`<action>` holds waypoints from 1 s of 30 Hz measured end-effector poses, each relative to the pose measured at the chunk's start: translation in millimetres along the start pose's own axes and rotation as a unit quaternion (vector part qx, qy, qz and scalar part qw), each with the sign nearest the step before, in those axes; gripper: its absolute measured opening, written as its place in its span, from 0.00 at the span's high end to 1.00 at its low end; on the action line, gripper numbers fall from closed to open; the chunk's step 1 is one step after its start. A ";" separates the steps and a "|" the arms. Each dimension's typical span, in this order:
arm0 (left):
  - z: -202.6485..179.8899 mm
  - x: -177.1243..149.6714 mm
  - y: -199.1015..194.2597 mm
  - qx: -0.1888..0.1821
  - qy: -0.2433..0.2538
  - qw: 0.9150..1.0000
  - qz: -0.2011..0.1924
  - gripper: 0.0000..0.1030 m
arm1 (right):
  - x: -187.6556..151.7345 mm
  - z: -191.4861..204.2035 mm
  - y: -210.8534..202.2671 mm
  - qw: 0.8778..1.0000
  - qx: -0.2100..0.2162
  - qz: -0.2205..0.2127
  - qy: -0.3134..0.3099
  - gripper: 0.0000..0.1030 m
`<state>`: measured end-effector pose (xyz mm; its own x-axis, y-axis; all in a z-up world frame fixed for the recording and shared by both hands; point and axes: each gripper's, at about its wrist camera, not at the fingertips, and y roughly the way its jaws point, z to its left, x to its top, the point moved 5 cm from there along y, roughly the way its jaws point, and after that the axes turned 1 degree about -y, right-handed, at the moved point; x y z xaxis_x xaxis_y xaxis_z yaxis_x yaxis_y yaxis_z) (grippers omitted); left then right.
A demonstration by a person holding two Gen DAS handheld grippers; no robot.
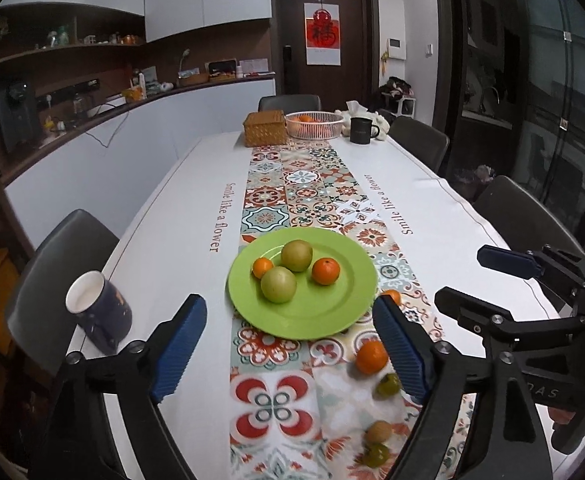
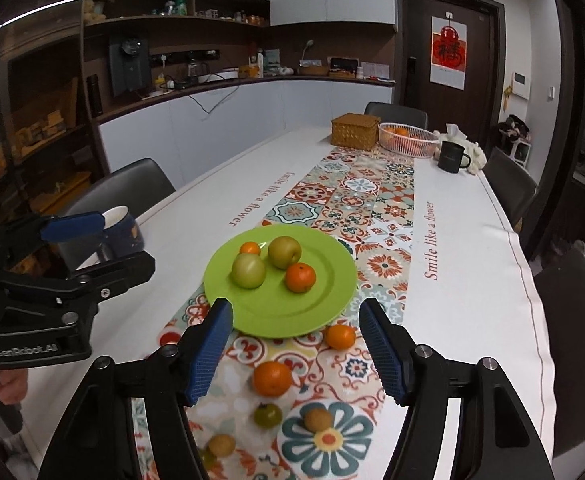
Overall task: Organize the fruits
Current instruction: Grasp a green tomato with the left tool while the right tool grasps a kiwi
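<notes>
A green plate (image 1: 324, 316) (image 2: 252, 312) on the patterned runner holds two green-yellow pears (image 1: 278, 285) (image 2: 248, 271) and two oranges (image 1: 326, 271) (image 2: 300, 277). Loose fruit lies in front of it: an orange (image 1: 371, 357) (image 2: 272, 378), another orange (image 2: 340, 337), small green fruits (image 1: 388, 386) (image 2: 267, 415) and brownish ones (image 1: 378, 432) (image 2: 318, 419). My left gripper (image 1: 288, 344) is open and empty, near the plate's front edge. My right gripper (image 2: 296, 352) is open and empty above the loose fruit; it also shows in the left wrist view (image 1: 476, 276).
A dark blue mug (image 1: 100, 312) (image 2: 122, 232) stands at the table's left edge. At the far end are a wicker box (image 1: 264, 128), a white basket of oranges (image 1: 314, 124) and a black mug (image 1: 362, 130). Chairs (image 1: 64, 264) surround the table.
</notes>
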<state>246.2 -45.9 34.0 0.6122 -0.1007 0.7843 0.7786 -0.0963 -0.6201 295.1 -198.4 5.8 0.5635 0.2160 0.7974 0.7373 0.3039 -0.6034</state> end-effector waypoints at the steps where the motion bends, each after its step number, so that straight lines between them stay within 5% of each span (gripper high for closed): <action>1: -2.7 -3.6 -3.5 -0.001 0.001 1.000 -0.001 0.14 | -2.5 -0.4 -3.8 1.000 0.001 -0.003 -0.001 0.35; 11: -21.0 -50.0 -20.1 0.002 0.007 1.000 0.013 0.13 | -36.3 5.9 -27.5 0.999 0.007 -0.007 -0.037 0.35; 30: -57.2 -131.5 21.7 -0.017 0.001 0.989 0.147 0.14 | -108.4 -10.9 6.8 0.996 0.027 0.076 -0.046 0.35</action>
<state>174.7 -91.3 -83.8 0.8107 -0.1320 0.5704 0.5624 -0.0952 -0.8214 243.2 -229.8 -84.9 0.6293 0.3464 0.6957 0.6231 0.3102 -0.7180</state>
